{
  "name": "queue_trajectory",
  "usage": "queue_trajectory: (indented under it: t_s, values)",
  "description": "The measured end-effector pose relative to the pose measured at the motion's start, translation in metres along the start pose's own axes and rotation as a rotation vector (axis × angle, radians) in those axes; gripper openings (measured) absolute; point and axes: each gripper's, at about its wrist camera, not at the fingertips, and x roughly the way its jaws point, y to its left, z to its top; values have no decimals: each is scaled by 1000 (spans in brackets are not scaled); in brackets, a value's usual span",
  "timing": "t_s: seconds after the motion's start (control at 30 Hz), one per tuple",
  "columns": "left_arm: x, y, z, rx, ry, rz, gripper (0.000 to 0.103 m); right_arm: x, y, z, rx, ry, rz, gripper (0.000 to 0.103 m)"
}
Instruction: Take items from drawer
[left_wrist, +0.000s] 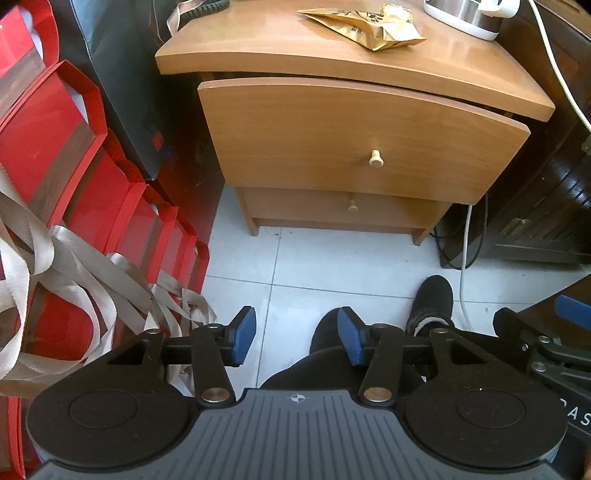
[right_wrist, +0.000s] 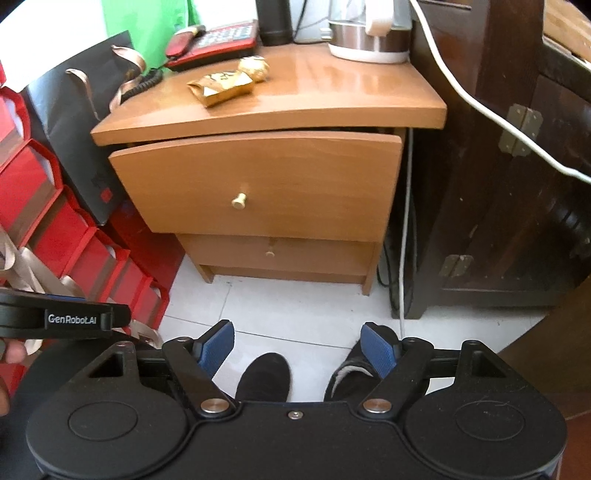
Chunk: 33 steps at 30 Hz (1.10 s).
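Both grippers hang back from the nightstand, well short of it. From the left wrist view, the left gripper (left_wrist: 297, 339) has its blue pads spread wide with nothing between them, above pale floor tiles and a black shoe (left_wrist: 434, 302). The top drawer (left_wrist: 354, 140) sits pulled slightly out, its curved front skewed so one side juts further; what lies inside is hidden. A gold foil packet (left_wrist: 373, 27) lies on the nightstand's glossy top. The small, smooth, rounded knob (left_wrist: 375, 158) could slip from the pads, and a pull on a skewed drawer may jam it.

From the right wrist view, the right gripper (right_wrist: 297, 350) is equally wide apart and empty. A white cable (right_wrist: 480, 96) drapes past the dark wooden cabinet (right_wrist: 517, 203); a swinging arm could snag it and tug the steel kettle (right_wrist: 369, 37). Red gift bags (right_wrist: 55, 221) with ribbon handles crowd the other side.
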Motion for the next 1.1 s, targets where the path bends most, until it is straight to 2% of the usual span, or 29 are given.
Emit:
queue_trajectory:
  t_s: [0.5,0.7,0.77,1.1]
  values:
    - [-15,1,4,-12,6,-36,54,-15,11,4,-24,-37,15,76]
    - [-20,1,5,-26,-18,-41,54,-19,15,7,-35,-49,13,77]
    - [-23,1,6,-29,-24,-38,58,-21,16,7,-38,-52,13,77]
    - [-33,-4,9,12,-58,-38,59,-26,21,11,-53,-69,16,77]
